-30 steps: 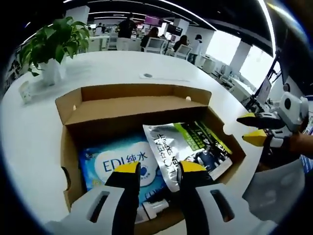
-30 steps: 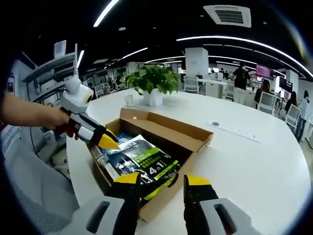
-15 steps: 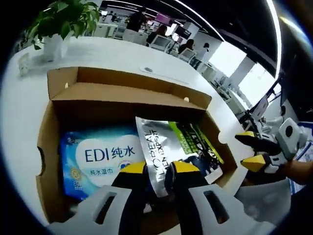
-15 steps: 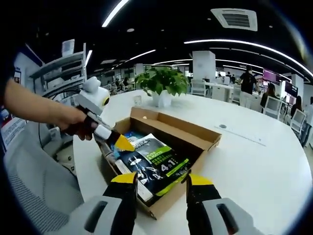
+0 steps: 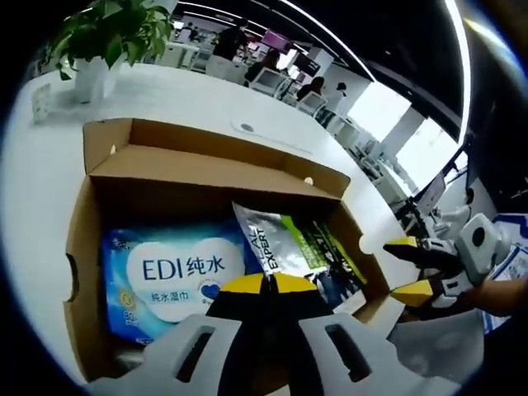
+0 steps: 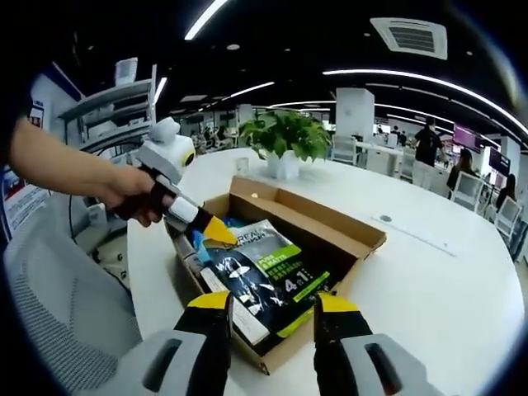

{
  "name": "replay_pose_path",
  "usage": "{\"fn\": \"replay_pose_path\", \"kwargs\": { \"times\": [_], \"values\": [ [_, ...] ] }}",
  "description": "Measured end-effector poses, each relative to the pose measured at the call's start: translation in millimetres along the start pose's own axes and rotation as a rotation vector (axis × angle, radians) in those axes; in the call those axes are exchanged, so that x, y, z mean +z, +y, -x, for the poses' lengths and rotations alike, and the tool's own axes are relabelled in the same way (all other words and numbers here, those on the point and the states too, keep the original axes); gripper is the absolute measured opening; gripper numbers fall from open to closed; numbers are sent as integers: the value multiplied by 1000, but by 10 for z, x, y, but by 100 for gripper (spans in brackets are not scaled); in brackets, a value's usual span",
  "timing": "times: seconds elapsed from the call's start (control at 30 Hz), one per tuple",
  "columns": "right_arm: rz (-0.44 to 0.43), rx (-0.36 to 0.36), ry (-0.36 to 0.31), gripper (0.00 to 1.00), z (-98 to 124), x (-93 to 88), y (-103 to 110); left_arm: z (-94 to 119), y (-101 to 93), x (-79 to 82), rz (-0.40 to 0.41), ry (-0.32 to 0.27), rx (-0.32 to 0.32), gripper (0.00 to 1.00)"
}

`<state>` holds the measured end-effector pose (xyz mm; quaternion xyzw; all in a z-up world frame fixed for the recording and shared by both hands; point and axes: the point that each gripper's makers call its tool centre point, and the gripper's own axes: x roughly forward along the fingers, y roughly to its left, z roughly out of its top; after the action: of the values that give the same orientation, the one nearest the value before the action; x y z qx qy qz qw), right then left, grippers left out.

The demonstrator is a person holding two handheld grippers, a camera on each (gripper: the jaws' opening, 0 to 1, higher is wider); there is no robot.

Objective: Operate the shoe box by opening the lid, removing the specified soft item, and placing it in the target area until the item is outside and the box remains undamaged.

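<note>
An open cardboard shoe box [image 5: 78, 247] sits on the white table, its lid [image 5: 206, 165] folded back on the far side. A blue EDI wipes pack [image 5: 169, 272] lies inside on the left, and a silver and green soft pouch [image 5: 301, 247] lies beside it. My left gripper [image 5: 266, 283] is shut on the pouch's near edge. In the right gripper view, the left gripper [image 6: 219, 233], held by a hand, pinches the corner of the pouch [image 6: 264, 268], which leans up out of the box [image 6: 338, 247]. My right gripper [image 6: 275, 303] hovers open at the box's near corner and holds nothing; from the left it appears as the right gripper [image 5: 410, 267].
A potted plant [image 5: 103, 33] and a small card [image 5: 39, 103] stand on the round white table [image 6: 429, 289] beyond the box. A grey mesh chair [image 6: 49, 305] is at the table's edge. People and desks fill the office behind.
My left gripper's jaws have come together on the pouch's edge; a second ago they were apart above the box. The pouch now stands a little higher. The right gripper stays open.
</note>
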<state>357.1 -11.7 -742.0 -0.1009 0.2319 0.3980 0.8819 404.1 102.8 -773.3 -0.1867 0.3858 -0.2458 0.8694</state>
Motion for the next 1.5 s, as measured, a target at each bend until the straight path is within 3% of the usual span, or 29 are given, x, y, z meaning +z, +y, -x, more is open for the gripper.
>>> {"fn": "replay_pose_path", "kwargs": {
  "times": [0.63, 1.0, 1.27, 1.5],
  "values": [
    [4, 27, 25, 35, -245, 15, 128, 187, -408, 193, -37, -29, -15, 0],
    [-13, 9, 39, 31, -412, 8, 130, 194, -559, 290, -134, -8, 4, 0],
    [-4, -25, 55, 26, -460, -9, 121, 204, -677, 361, -185, -2, 3, 0],
    [11, -26, 32, 14, -392, 52, 138, 218, -715, 407, -238, -12, 8, 0]
  ]
}}
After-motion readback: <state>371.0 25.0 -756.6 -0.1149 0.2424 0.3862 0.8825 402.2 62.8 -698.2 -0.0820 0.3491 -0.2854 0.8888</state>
